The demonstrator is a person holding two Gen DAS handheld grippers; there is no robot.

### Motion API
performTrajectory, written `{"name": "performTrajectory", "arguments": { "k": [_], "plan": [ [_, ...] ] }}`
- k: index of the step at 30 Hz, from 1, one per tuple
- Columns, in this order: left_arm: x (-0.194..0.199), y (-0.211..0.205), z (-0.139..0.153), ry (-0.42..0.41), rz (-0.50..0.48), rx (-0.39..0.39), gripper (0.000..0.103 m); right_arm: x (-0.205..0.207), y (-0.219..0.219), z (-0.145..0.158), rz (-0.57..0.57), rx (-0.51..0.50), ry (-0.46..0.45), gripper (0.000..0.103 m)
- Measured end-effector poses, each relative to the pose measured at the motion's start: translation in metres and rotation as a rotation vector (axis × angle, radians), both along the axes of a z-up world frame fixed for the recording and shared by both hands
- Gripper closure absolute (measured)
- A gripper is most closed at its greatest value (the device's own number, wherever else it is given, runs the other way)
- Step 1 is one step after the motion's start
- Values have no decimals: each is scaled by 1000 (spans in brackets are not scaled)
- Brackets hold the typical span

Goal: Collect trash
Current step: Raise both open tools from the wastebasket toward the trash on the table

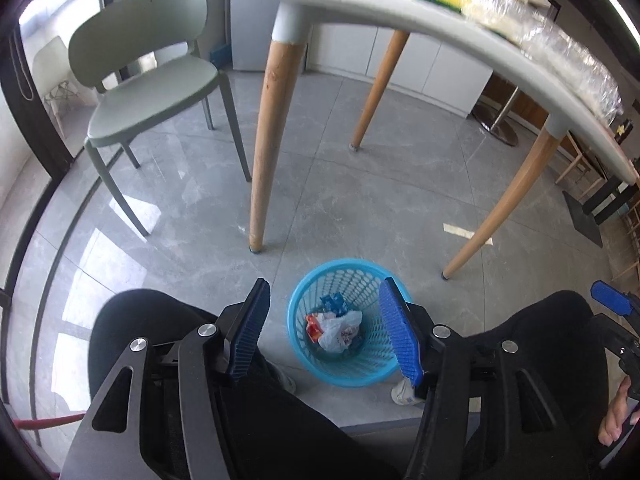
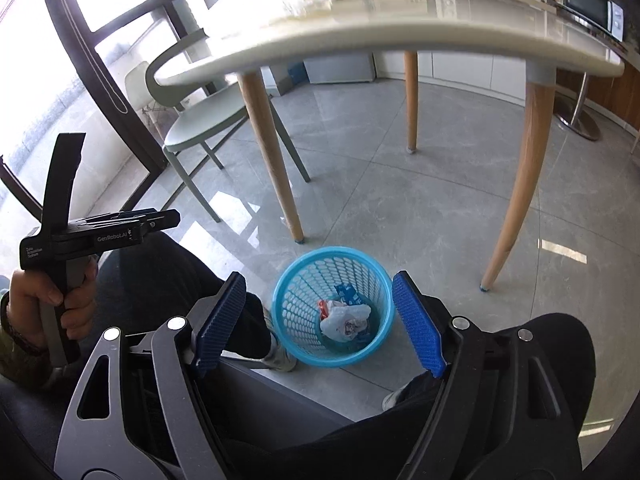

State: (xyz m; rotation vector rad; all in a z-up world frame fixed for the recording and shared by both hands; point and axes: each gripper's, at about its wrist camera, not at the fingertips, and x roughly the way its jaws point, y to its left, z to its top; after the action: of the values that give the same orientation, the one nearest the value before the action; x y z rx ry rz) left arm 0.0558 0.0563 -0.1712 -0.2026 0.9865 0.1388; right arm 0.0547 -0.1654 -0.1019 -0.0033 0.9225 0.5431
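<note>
Above the blue basket (image 1: 347, 322), both grippers hang with nothing between their pads: the left gripper (image 1: 326, 318) has its jaws spread about as wide as the basket's mouth, and the right gripper (image 2: 320, 312) stands wider still, equally empty. Either side of the basket sit the person's dark-trousered knees (image 1: 160, 320). Inside the basket lies the trash: a crumpled white plastic bag (image 2: 346, 320) with red and blue wrappers (image 2: 346, 293) beside it. Just beyond the basket rise the wooden legs of a white table (image 2: 400, 56), and left of that, farther off, stands a pale green chair (image 1: 148, 80).
</note>
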Motion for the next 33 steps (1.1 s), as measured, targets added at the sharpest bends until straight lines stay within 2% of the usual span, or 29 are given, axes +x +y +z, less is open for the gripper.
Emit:
{"name": "performTrajectory", "arguments": {
  "k": [2, 6, 11, 19, 25, 33],
  "plan": [
    [-4, -2, 20, -57, 5, 43, 45, -2, -1, 16, 18, 30, -27, 25],
    [-5, 4, 53, -134, 14, 31, 44, -7, 0, 44, 44, 60, -82, 25],
    [-1, 8, 80, -198, 19, 36, 43, -8, 7, 74, 74, 47, -168, 25],
    [19, 4, 130, -311, 3, 44, 42, 18, 13, 114, 102, 38, -245, 19],
    [42, -3, 158, -369, -10, 48, 40, 32, 22, 133, 140, 39, -302, 18],
    [68, -17, 185, -410, -55, 79, 36, 67, 38, 142, 215, 15, -305, 14]
  ]
}}
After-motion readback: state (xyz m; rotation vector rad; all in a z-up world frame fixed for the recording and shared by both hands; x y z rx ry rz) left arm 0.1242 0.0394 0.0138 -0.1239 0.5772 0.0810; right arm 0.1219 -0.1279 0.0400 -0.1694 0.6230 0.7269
